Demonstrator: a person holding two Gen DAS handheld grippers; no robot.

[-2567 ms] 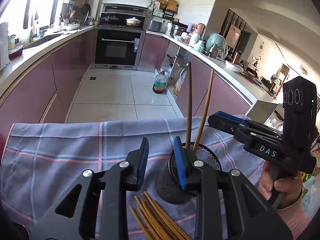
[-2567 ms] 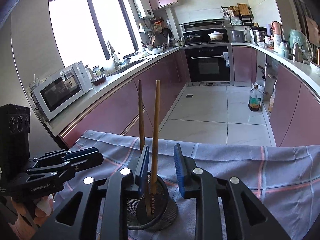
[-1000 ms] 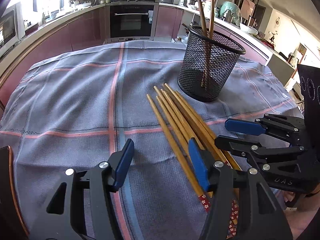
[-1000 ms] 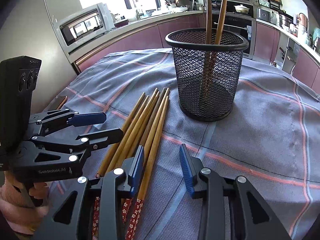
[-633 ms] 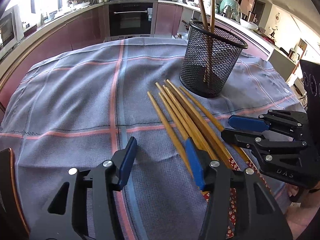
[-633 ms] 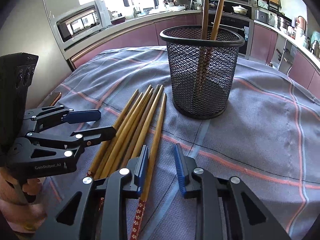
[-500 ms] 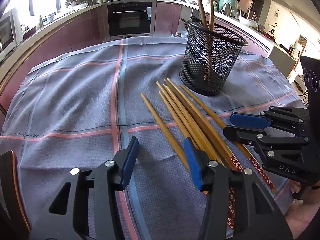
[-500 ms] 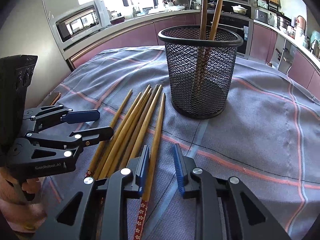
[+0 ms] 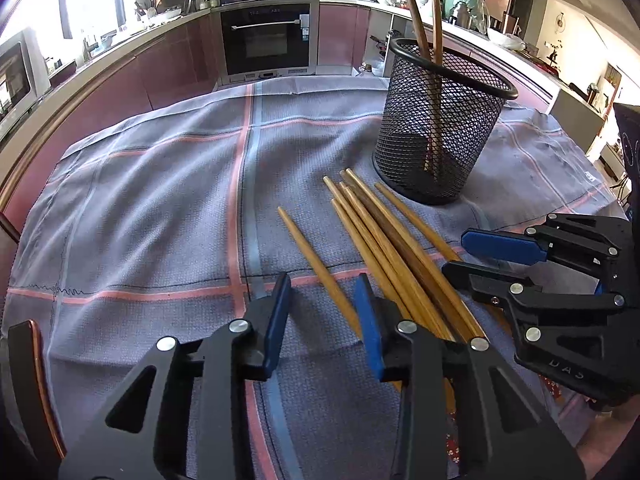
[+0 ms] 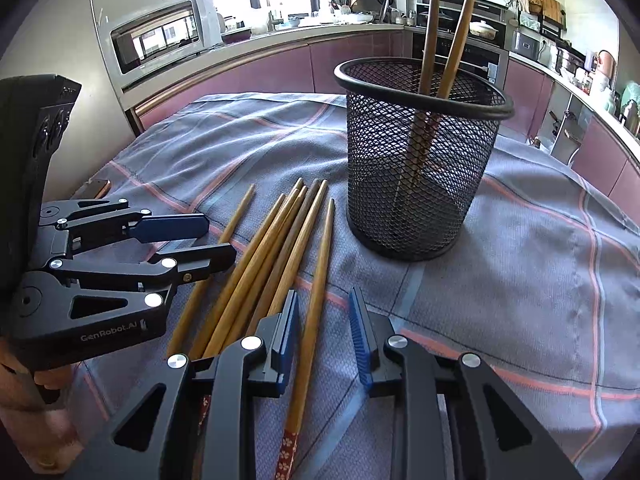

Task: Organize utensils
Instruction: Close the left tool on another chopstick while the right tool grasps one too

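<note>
Chopsticks [image 9: 384,248] are lying loose on the plaid cloth [image 9: 160,200], at 7 o'clock from the mesh holder [image 10: 420,160] keeping 2 more. Left gripper [image 9: 322,312] and right gripper [image 10: 322,320] are each straddling 1, jaws wide.

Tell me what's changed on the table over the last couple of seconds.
Both grippers dropped from above the mesh holder to the loose chopsticks. The left gripper straddles the leftmost chopstick, now split from the bundle; the right gripper straddles the rightmost. Both remain open; two chopsticks stay in the holder.
</note>
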